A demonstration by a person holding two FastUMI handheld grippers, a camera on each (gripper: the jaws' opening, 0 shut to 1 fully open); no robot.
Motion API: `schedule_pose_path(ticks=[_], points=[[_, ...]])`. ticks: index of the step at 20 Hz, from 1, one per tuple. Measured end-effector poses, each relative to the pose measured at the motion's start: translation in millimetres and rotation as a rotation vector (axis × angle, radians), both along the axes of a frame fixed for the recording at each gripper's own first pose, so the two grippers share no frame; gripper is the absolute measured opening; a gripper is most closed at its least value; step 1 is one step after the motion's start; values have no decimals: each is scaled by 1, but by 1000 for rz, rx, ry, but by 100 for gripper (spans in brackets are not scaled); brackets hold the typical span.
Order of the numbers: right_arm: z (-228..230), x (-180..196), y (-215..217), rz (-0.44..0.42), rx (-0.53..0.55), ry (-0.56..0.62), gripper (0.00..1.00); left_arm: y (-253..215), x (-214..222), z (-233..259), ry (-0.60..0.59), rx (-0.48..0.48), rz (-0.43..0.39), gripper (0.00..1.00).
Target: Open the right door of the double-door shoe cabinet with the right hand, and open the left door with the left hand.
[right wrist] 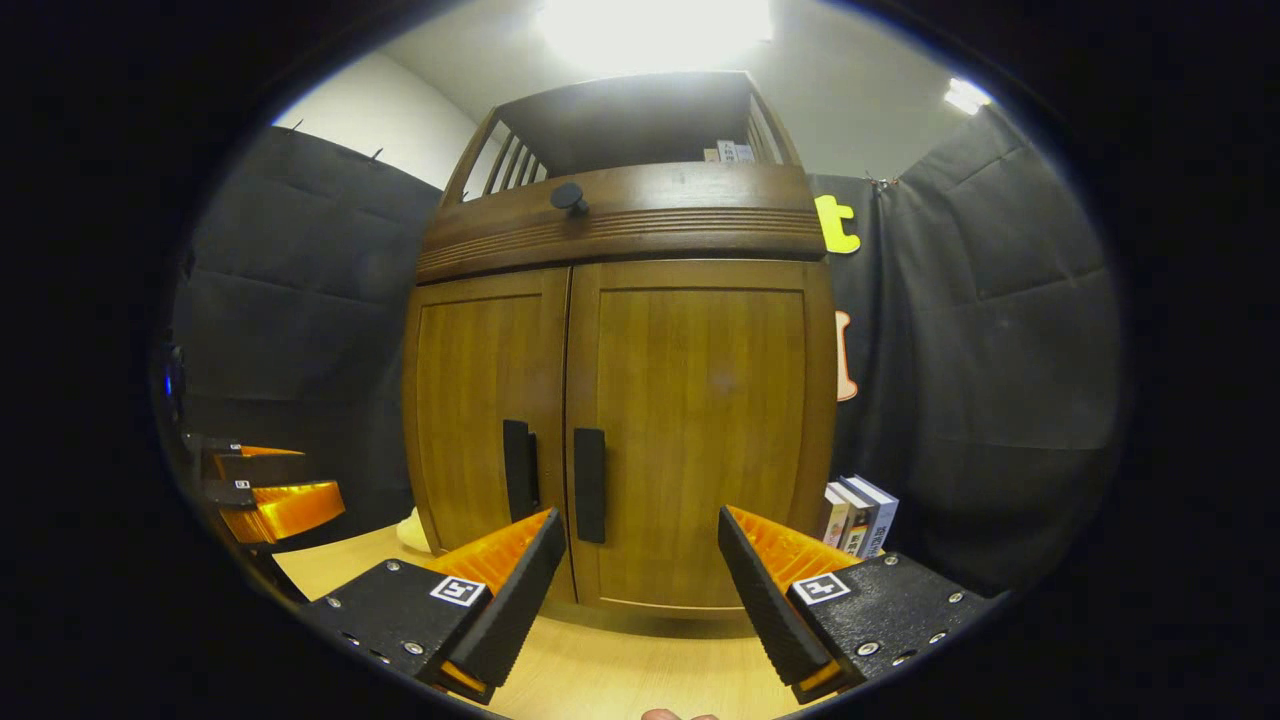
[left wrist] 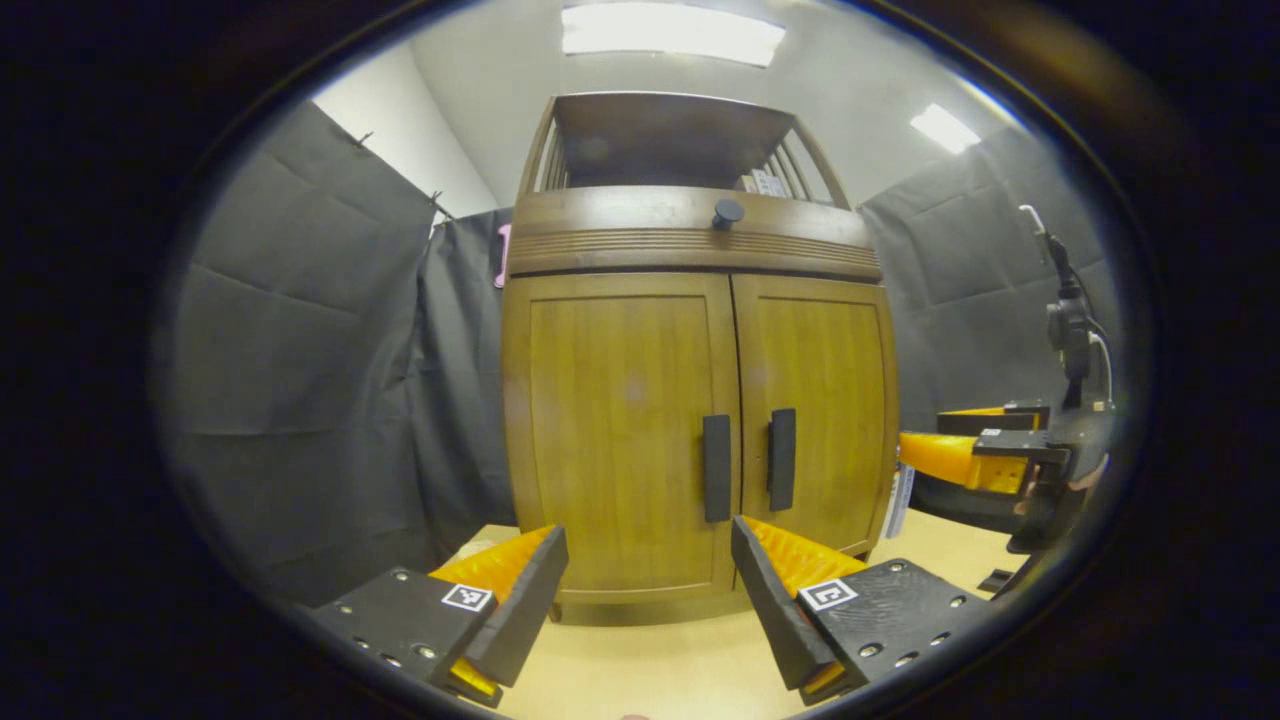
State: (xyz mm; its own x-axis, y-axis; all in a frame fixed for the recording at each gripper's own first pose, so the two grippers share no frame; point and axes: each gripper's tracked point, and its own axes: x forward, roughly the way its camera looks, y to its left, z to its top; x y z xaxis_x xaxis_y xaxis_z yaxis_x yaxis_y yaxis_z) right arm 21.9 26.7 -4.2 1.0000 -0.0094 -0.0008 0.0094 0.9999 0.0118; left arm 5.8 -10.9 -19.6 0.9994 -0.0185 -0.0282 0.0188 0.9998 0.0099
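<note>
Nothing of the task has been done yet, as far as can be judged — both doors of the shoe cabinet (left wrist: 695, 400) are seen shut and flush with each other. The cabinet stands on a pale wooden surface (left wrist: 650, 670), directly ahead of both claws. In the left gripper view the left door (left wrist: 620, 420) and the right door (left wrist: 815, 410) meet at a narrow seam, with the left handle (left wrist: 716, 468) and the right handle (left wrist: 781, 459) set just beside it, one on each side. A drawer with a round knob (left wrist: 727, 212) is seen above the doors, and an open shelf above that.

The left claw (left wrist: 648, 560) is held with its jaws wide apart and nothing between them; it is short of the cabinet and no contact with the left handle is seen. The right claw (right wrist: 640, 550) is likewise spread and empty, pointed at the right door (right wrist: 700, 430), with the right handle (right wrist: 589, 485) seen just above and between its fingers, not yet touched. The right claw is also seen at the edge of the left gripper view (left wrist: 975, 445), off to the cabinet's right side. A few books (right wrist: 858, 515) are stood beside the cabinet.

Both steps are left — the right handle must be taken and its door swung out, then the same with the left.
</note>
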Motion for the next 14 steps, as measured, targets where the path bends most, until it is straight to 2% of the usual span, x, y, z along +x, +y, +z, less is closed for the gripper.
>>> schedule_pose_path(ticks=[4, 8, 9, 10, 11, 12, 14], points=[[-5, 25, 17, 30, 7, 10, 95, 2, 2, -6, 36, 29, 40, 99], [-9, 59, 32, 41, 3, 20, 95, 4, 3, -9, 45, 6, 66, 99], [-10, 68, 34, 39, 2, 25, 95, 4, 3, -8, 42, -3, 65, 99], [-12, 78, 36, 39, 2, 26, 95, 5, 3, -8, 41, -10, 67, 95], [-13, 87, 38, 35, 2, 27, 95, 5, 3, -9, 45, -17, 73, 95], [-18, 97, 37, 27, -2, 35, 95, 6, 3, -11, 53, -25, 81, 99], [-30, 115, 31, -8, -3, 59, 95, 7, 4, -13, 69, -35, 88, 99]])
